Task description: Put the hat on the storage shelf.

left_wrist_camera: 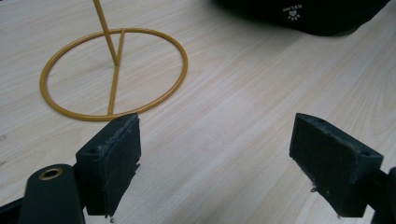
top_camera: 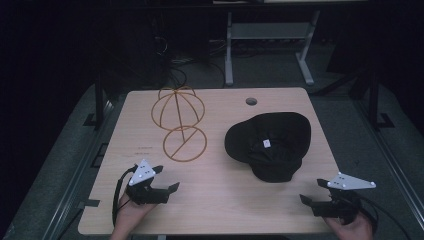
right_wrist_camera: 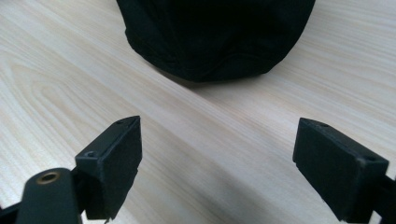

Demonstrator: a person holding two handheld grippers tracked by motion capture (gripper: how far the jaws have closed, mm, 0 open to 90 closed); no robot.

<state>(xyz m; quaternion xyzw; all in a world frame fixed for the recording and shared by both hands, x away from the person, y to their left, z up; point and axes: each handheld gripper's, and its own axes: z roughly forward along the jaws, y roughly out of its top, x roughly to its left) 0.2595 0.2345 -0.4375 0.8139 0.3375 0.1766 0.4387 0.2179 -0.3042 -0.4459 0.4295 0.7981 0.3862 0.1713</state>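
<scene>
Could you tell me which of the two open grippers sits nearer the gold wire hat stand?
The left gripper: the gold wire hat stand's ring base lies just beyond its jaws, while the right gripper faces the black cap.

Pale wooden table [top_camera: 215, 210] with round cable hole [top_camera: 251, 101] near far edge, grey metal desk frame [top_camera: 270, 40] on dark floor behind, tangled black cables [top_camera: 175, 60] beside it

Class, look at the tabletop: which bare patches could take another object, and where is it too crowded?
Bare wood runs along the near edge between the left gripper and right gripper, and along the left side beside the wire hat stand. The gap between the stand's ring base and the black cap is narrow; the middle is crowded.
</scene>
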